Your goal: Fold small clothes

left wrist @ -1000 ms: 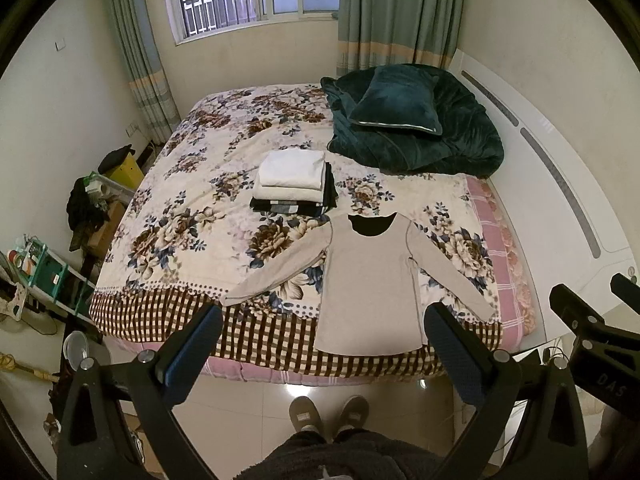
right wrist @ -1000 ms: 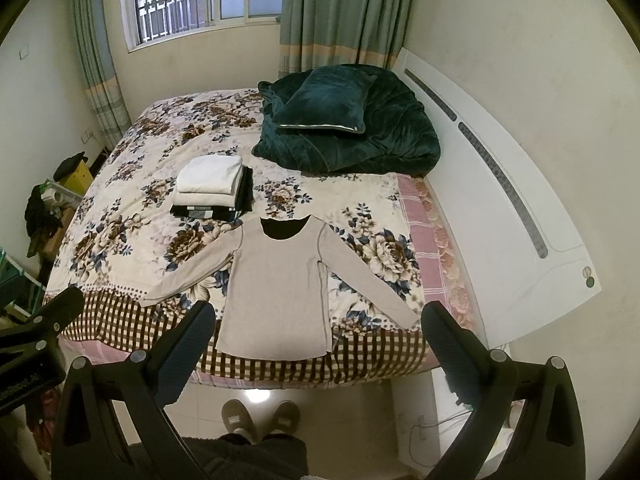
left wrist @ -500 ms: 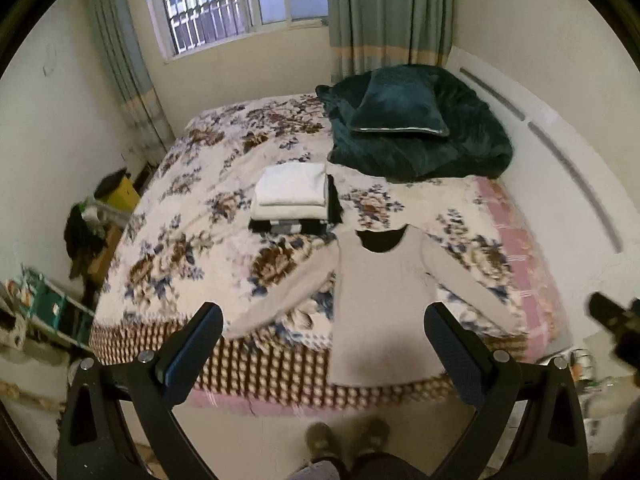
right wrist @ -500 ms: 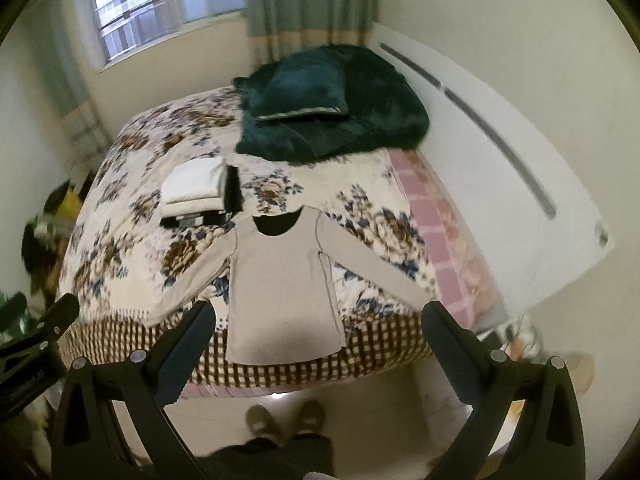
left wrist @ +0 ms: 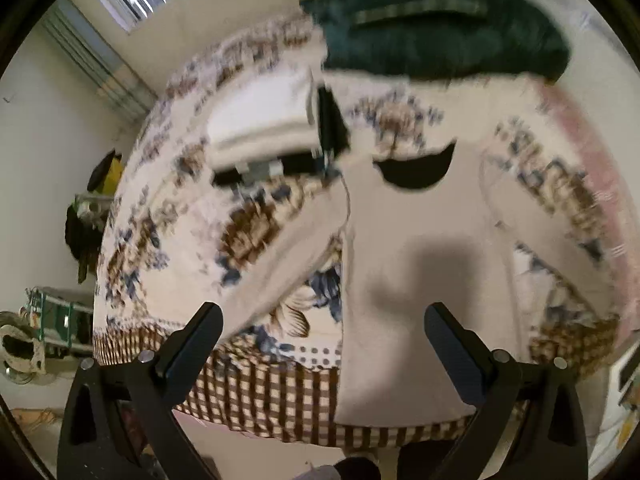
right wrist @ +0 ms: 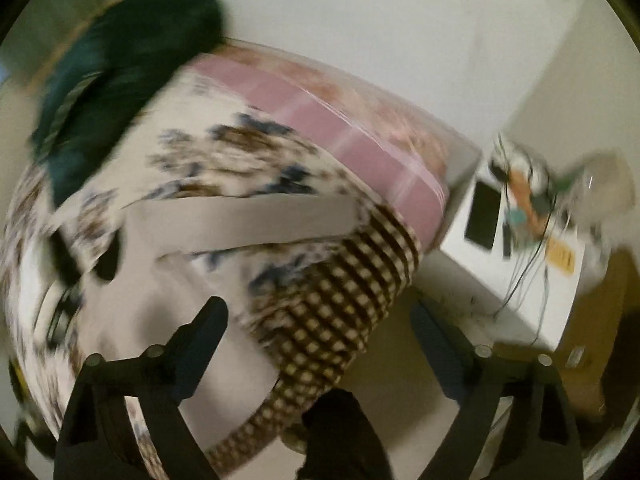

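**Over the bed edge: both tools spread, nothing held**

Ahead of the left tool (left wrist: 322,326) we find the beige long-sleeved top (left wrist: 416,248) lying flat on the floral bed (left wrist: 168,216), hem at the checked border nearest the tool. Its fingers stand wide apart, empty. Beyond the top, to the tool's left, sits a stack of folded clothes (left wrist: 264,128).

Ahead of the right tool (right wrist: 318,322), also spread and empty, one sleeve (right wrist: 248,220) lies across the bed corner. Both views are blurred.
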### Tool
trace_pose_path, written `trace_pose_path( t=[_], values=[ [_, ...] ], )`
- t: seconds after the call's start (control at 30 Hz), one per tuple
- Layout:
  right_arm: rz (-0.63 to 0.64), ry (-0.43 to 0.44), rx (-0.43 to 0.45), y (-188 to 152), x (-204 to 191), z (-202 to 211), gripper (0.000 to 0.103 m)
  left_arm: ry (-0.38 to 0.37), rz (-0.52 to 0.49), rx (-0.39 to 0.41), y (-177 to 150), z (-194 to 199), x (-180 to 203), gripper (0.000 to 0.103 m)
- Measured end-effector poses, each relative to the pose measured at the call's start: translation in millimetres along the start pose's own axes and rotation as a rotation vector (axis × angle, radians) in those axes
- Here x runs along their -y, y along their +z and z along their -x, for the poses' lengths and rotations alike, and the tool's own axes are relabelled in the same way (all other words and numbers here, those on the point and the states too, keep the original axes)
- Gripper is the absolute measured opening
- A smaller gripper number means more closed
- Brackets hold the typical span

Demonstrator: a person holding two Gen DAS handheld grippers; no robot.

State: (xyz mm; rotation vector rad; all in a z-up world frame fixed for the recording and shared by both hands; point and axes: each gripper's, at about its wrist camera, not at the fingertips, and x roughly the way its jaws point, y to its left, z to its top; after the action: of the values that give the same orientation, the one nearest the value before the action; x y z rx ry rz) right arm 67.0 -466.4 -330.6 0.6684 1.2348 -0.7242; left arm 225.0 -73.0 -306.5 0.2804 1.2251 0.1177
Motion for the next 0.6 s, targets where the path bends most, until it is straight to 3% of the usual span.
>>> trace_pose_path(
  t=[0.07, 0.2, 0.3, 0.4, 0.53, 0.57, 0.6],
  values=[
    [-0.106, 0.019, -0.039, 20, 22, -55, 0.078, -0.004, 0.016, -0.058, 6, -35, 18, 0.103],
    [-0.304, 0.055, -0.099, 46, 61, -154, 0.076, -0.001, 0.01, -0.173, 11, -108, 58, 0.103],
    [-0.391, 0.076, -0.121, 58, 76, -213, 0.076, 0.008, 0.002, -0.21, 20, -152, 83, 0.103],
    [-0.404, 0.062, -0.139, 70, 80, -268, 0.076, 0.026, 0.002, -0.215, 27, -182, 96, 0.103],
    [-0.33, 0.015, -0.175, 82, 65, -317, 0.076, 0.034, -0.003, -0.199, 38, -211, 109, 0.103],
    [-0.309, 0.002, -0.173, 83, 60, -321, 0.062, 0.032, -0.004, -0.199, 40, -215, 108, 0.103],
    [-0.273, -0.024, -0.157, 86, 53, -324, 0.04, 0.024, -0.001, -0.197, 42, -219, 109, 0.103]
  ],
)
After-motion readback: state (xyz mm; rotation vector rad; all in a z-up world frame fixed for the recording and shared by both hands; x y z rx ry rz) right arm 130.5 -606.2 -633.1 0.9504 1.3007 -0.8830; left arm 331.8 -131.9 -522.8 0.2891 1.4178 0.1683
